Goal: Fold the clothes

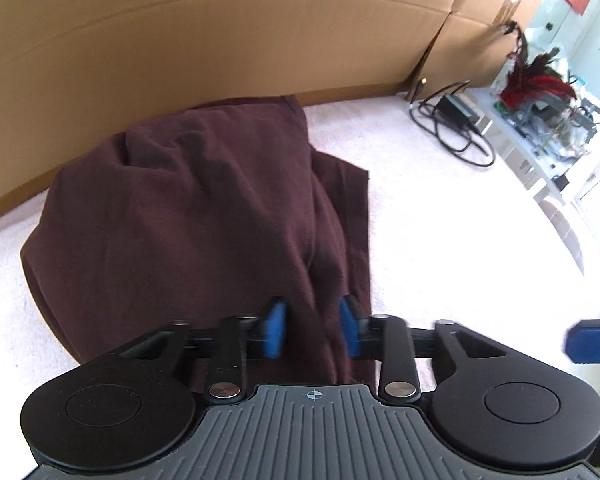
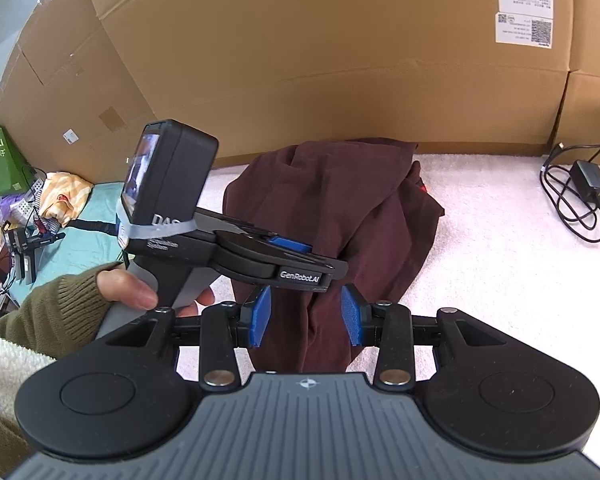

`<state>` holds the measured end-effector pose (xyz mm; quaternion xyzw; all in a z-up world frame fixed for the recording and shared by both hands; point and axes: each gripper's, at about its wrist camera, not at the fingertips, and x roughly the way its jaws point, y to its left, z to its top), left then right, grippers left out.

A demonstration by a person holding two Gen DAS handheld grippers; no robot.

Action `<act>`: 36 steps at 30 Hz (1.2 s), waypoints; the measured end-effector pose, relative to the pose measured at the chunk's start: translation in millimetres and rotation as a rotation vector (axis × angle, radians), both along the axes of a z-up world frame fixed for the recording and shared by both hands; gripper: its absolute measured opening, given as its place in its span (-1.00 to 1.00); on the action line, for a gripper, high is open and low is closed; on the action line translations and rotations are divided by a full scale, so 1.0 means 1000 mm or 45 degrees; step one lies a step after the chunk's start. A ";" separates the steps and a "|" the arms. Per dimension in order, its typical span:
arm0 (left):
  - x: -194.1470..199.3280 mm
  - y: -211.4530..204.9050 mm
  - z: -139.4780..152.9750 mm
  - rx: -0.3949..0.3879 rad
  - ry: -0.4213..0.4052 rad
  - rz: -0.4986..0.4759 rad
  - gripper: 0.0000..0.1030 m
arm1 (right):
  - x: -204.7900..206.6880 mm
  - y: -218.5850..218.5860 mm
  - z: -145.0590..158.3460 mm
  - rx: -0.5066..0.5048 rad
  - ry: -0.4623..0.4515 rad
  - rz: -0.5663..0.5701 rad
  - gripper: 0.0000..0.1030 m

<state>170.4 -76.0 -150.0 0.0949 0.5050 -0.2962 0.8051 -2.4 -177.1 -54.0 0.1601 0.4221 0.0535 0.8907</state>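
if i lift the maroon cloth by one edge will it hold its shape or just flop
Probably flop: the cloth lies in soft rumpled folds, so it looks limp and should drape and trail from whatever point is pinched. It looks thin and likely light for its spread. On the fuzzy white surface it may drag and bunch rather than slide when pushed.

The left tongs (image 1: pixel 312 330) stand parted over a bunched maroon garment (image 1: pixel 188 216) on a white fuzzy surface (image 1: pixel 440 216). Cardboard (image 1: pixel 180 40) rises behind (a black cable (image 1: pixel 452 132) lies far right).
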 end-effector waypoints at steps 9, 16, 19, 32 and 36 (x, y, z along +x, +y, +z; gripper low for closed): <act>0.004 0.024 0.005 -0.022 0.006 0.124 -1.00 | -0.002 -0.002 -0.001 0.004 0.010 -0.013 -0.11; -0.011 0.049 0.032 -0.011 -0.091 0.189 -1.00 | 0.002 -0.002 -0.003 0.007 0.013 0.020 -0.11; -0.018 0.063 0.041 0.006 -0.139 0.227 -1.00 | 0.005 -0.001 -0.004 0.009 0.015 0.041 -0.11; -0.029 0.108 0.041 -0.009 -0.063 0.382 -0.46 | 0.019 0.011 -0.006 0.003 0.030 0.151 -0.08; -0.033 0.077 0.043 -0.028 -0.102 0.309 0.27 | 0.021 0.011 -0.005 0.004 0.025 0.166 -0.06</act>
